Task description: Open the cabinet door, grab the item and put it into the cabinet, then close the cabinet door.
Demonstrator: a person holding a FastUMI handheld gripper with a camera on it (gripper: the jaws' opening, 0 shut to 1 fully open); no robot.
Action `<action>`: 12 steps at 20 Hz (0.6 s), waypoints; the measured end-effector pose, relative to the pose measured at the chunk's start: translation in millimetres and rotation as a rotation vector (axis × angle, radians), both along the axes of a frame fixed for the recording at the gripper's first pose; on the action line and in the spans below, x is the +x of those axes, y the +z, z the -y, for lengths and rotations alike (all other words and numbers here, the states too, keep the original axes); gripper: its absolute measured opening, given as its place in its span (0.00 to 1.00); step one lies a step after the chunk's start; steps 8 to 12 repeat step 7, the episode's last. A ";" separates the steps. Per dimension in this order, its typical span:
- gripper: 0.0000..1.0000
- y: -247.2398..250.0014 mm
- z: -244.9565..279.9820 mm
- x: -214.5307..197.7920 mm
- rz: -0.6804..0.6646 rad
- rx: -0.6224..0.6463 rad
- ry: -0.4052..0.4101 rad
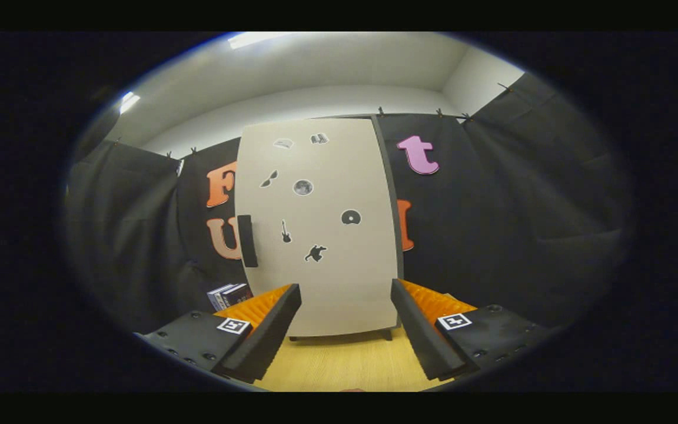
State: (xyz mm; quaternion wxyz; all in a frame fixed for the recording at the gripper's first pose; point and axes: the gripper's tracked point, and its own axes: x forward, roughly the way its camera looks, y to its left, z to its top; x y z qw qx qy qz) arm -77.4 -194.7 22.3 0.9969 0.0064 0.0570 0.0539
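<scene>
Beige cabinet door (321, 235), one, stands closed just beyond the jaws, bearing seven dark stickers and one black handle (248, 240). Gripper (346, 321) jaws spread, holding nothing, over the wooden desk (339, 365). One boxed item (230, 294) lies beyond the left finger.

My gripper (346, 327) hangs with its fingers spread wide apart, holding nothing, over a light wooden table (339, 365). Beyond the fingers a pale cabinet (321, 235) stands on that table on short dark feet, door closed, dark handle at its left edge. Left of the cabinet, a small stack of books (229, 294) rests by my left finger.
</scene>
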 end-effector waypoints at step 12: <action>1.00 -15.5 5.8 4.7 -0.005 0.008 -0.002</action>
